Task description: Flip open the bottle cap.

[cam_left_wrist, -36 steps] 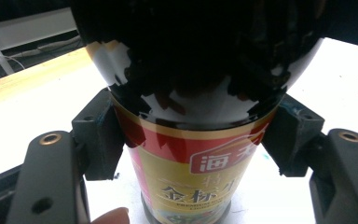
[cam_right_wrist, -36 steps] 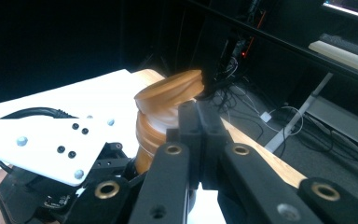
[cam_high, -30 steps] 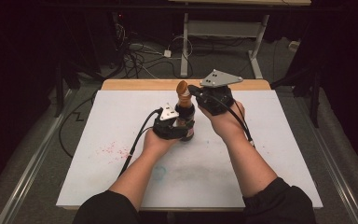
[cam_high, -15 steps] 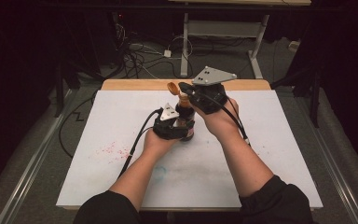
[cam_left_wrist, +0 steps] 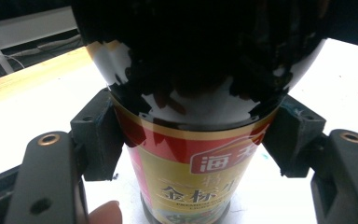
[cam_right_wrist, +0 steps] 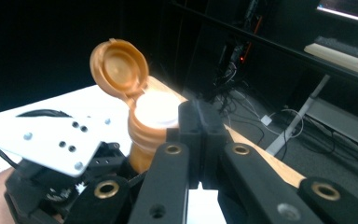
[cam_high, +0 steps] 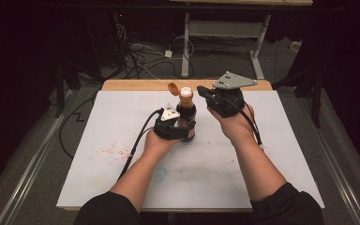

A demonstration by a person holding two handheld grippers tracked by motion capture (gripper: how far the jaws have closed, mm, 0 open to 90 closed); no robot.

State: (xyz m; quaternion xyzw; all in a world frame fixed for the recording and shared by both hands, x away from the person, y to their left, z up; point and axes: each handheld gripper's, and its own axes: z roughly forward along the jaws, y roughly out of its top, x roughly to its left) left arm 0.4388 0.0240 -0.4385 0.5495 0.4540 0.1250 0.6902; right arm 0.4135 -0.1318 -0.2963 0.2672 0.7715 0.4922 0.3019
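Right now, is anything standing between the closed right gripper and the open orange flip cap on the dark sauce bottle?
Nothing visible. The right gripper, jaws shut and empty, sits just right of the dark sauce bottle; its orange flip cap is swung open, with only air between. The left gripper clamps the bottle lower down, below that path.

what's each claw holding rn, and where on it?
Left claw clamps the sauce bottle across its labelled body, just below the shoulder. Right claw is shut and holds nothing, beside the open flip cap.

White table mat (cam_high: pixel 262 178) with red specks (cam_high: pixel 112 151), floor cables (cam_high: pixel 140 58), desk legs (cam_high: pixel 186 47)
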